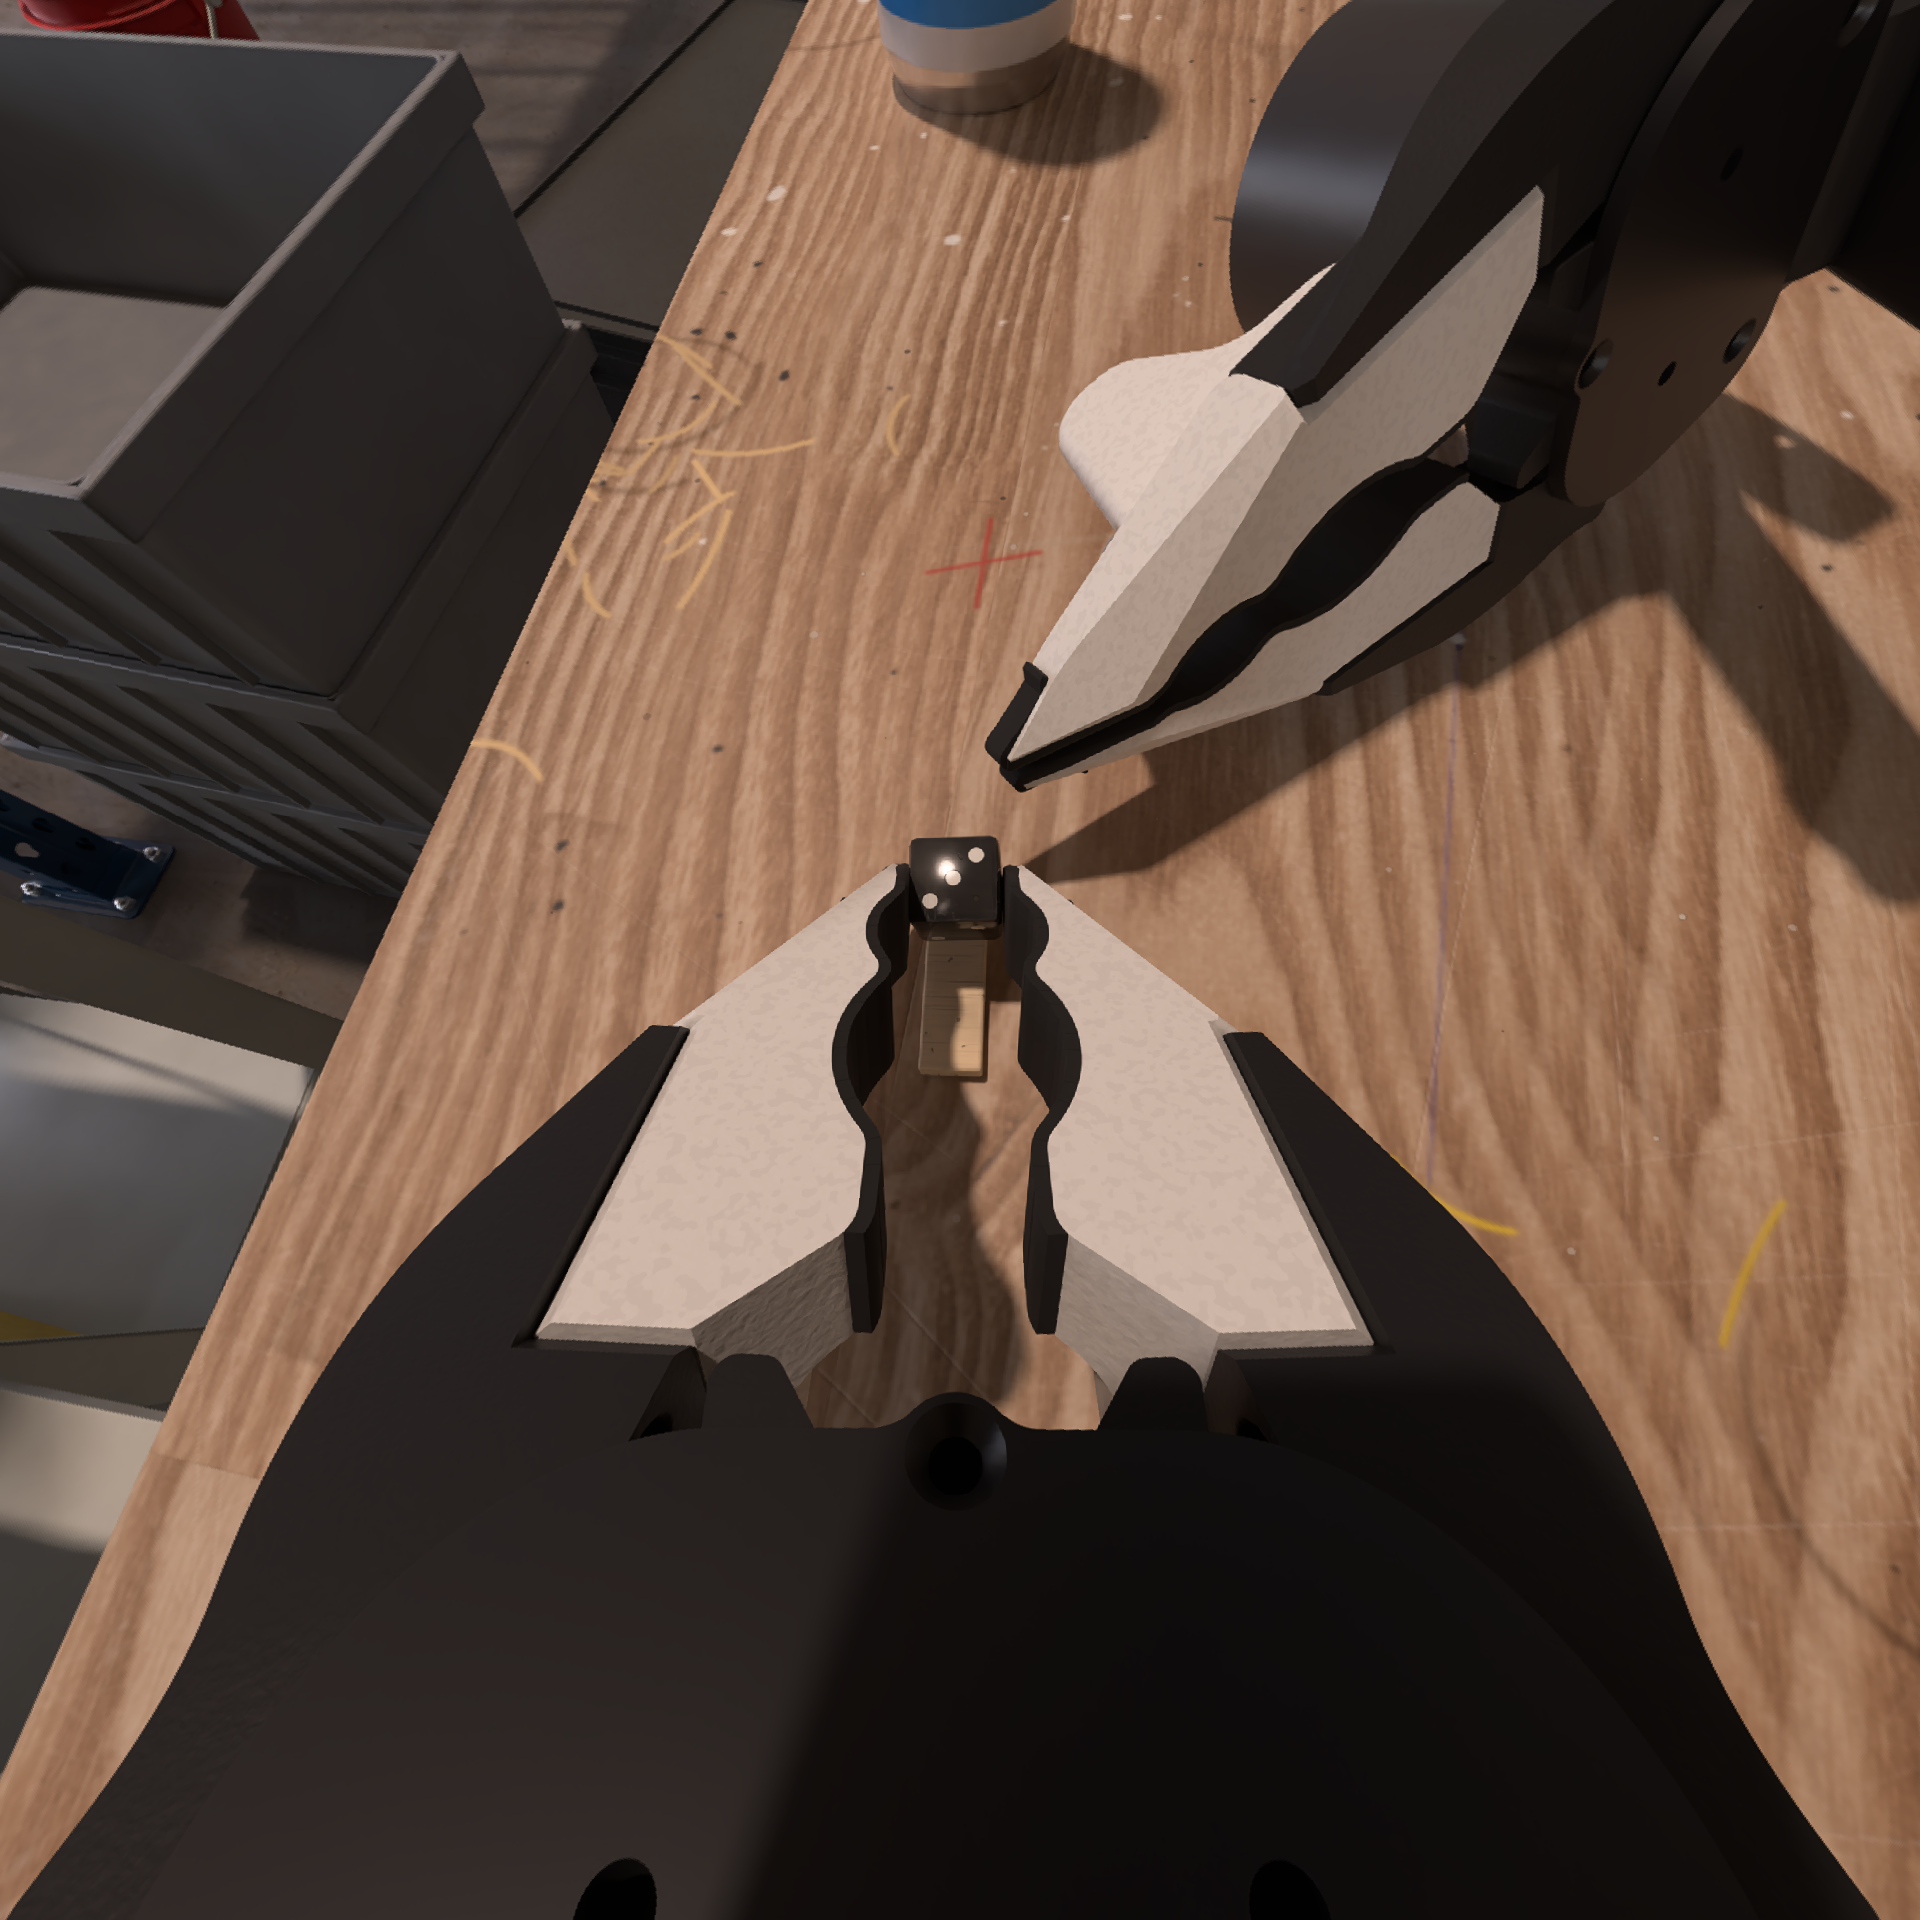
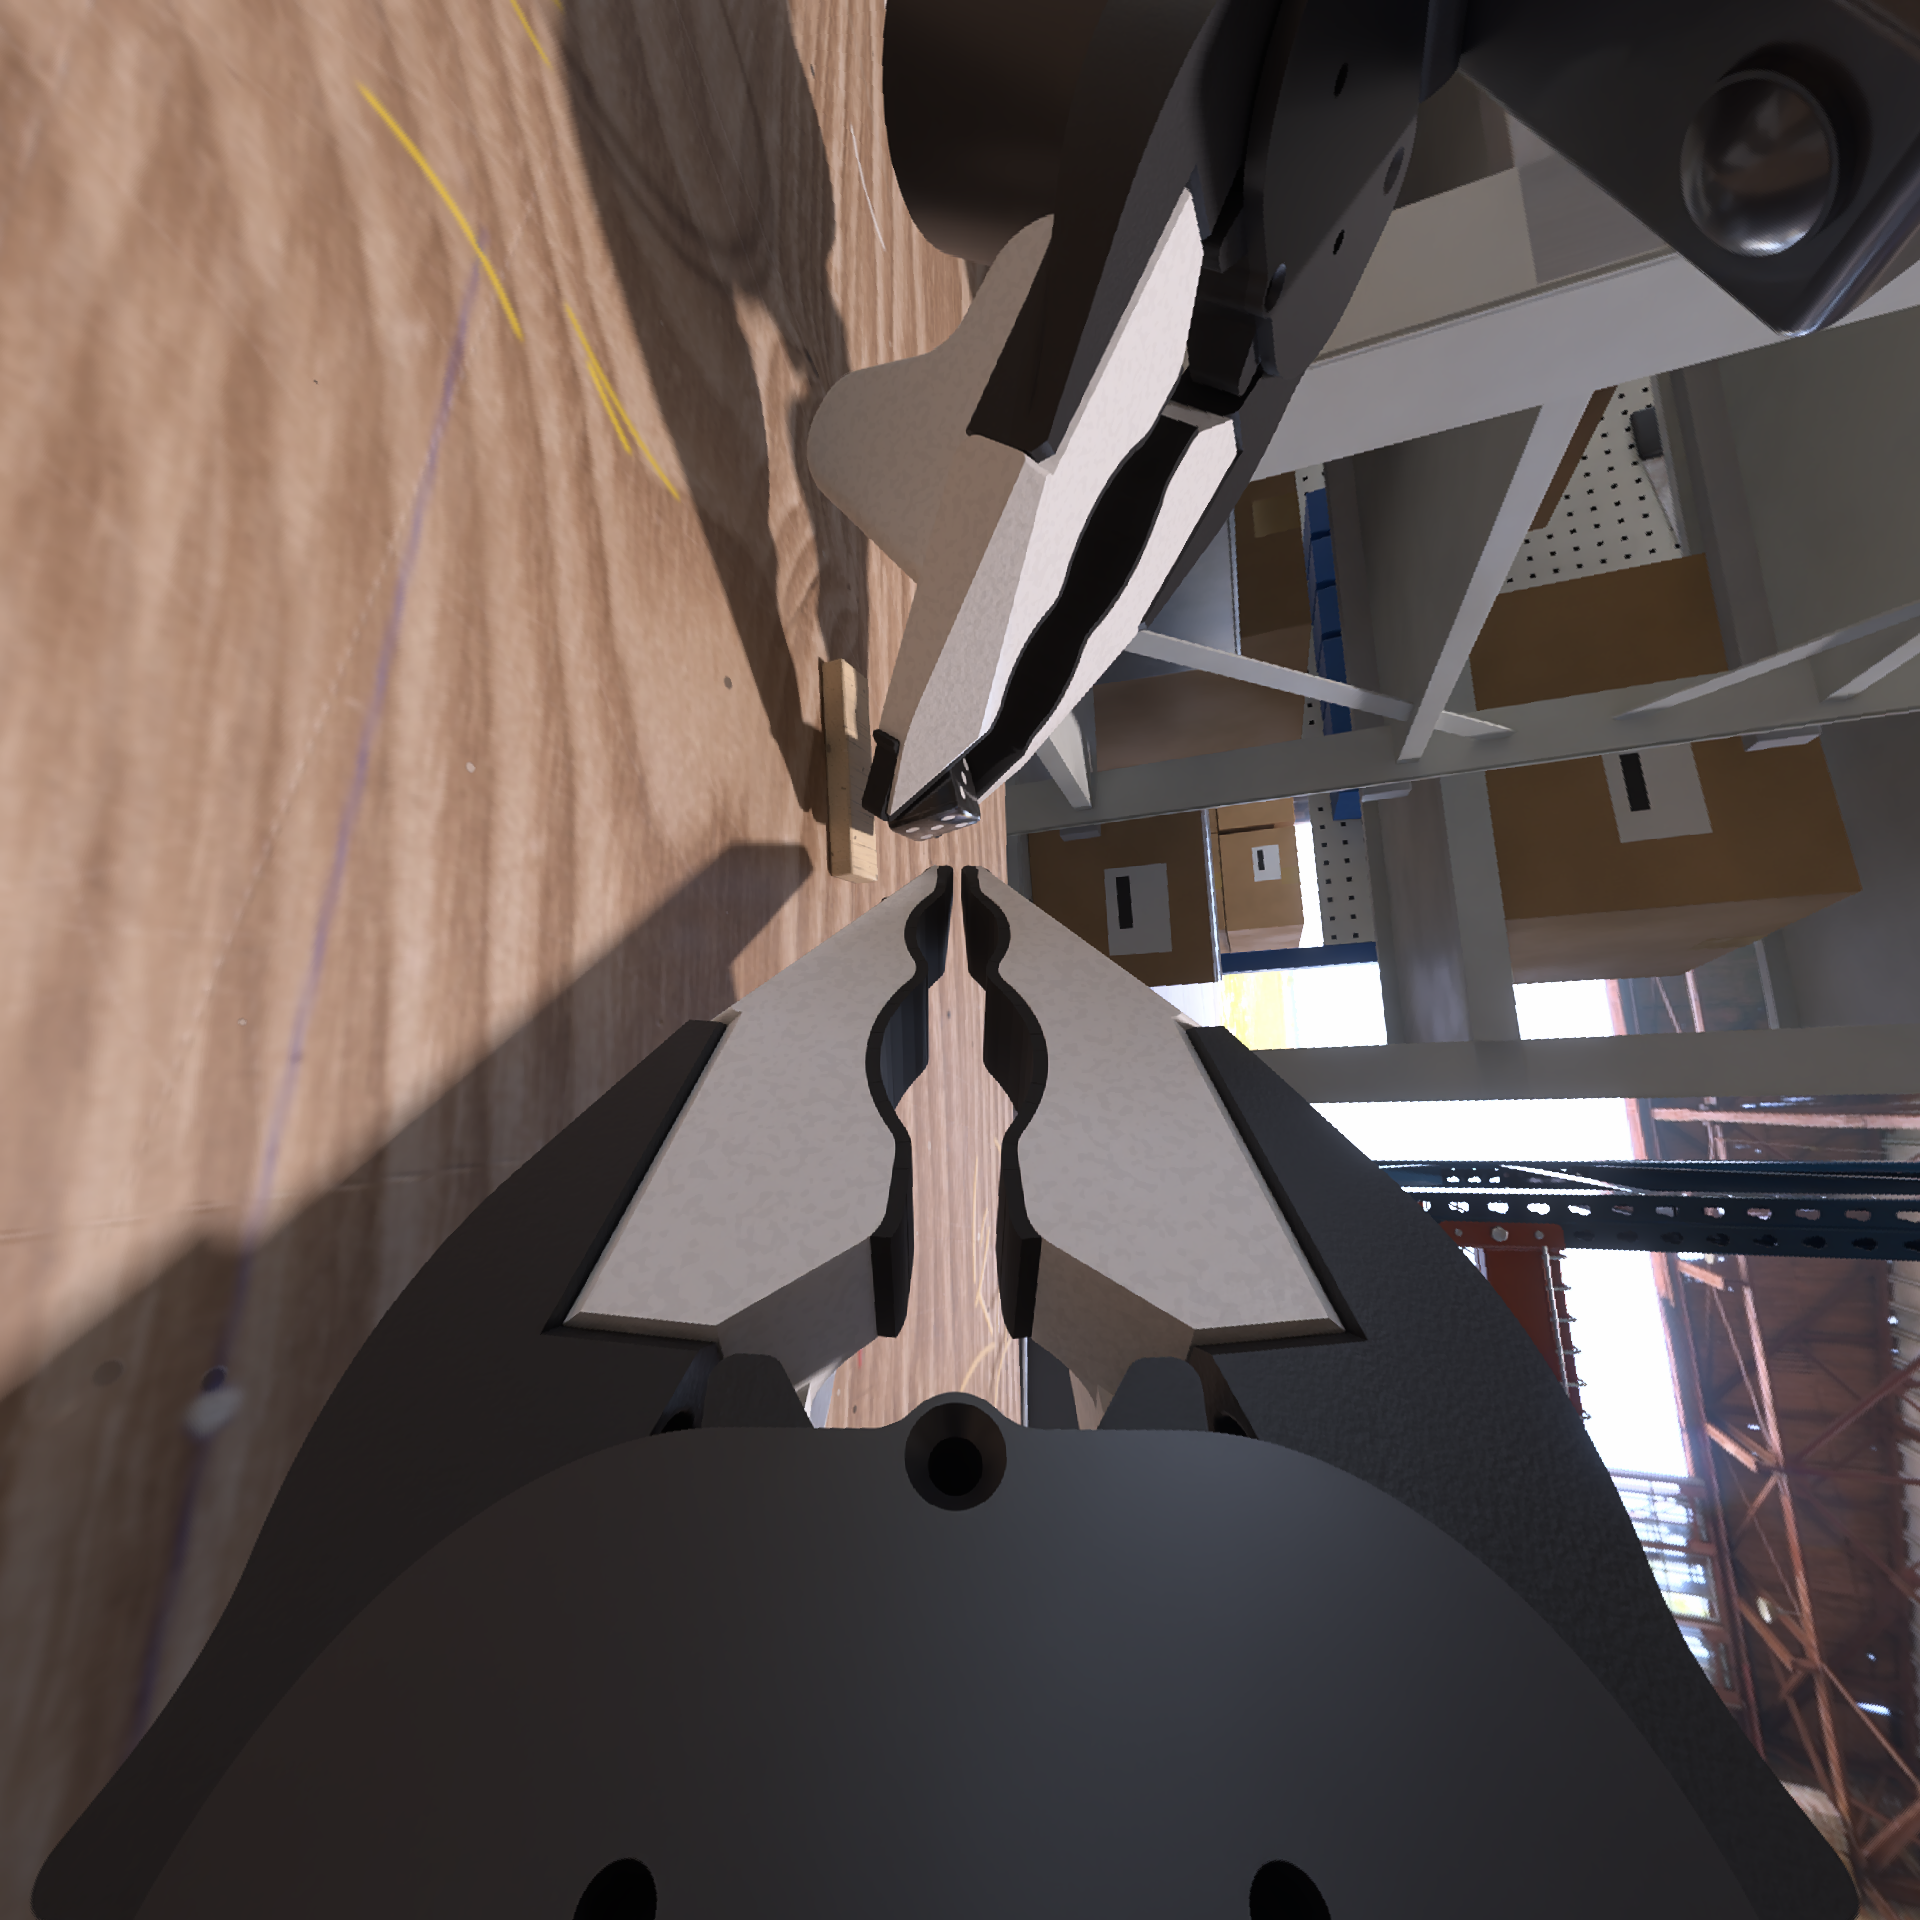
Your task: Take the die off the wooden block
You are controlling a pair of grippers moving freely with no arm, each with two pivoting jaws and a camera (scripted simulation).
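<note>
A small black die (image 1: 954, 881) with white pips sits between the fingertips of my left gripper (image 1: 956, 885), which is shut on it. Just under it lies the thin light wooden block (image 1: 951, 1013) on the table. In the right wrist view the die (image 2: 940, 816) shows in the left gripper's tips (image 2: 933, 805), right next to the top face of the block (image 2: 847, 769); I cannot tell whether they touch. My right gripper (image 2: 956, 878) is shut and empty, with its tips a short way from the die. It also shows in the left wrist view (image 1: 1013, 774).
The wooden table (image 1: 1351, 1039) has a red cross mark (image 1: 982, 561) beyond the die. A blue and white cup (image 1: 971, 52) stands at the far end. A grey bin (image 1: 208, 312) sits off the table's left edge. Shelves with cardboard boxes (image 2: 1642, 831) stand beyond.
</note>
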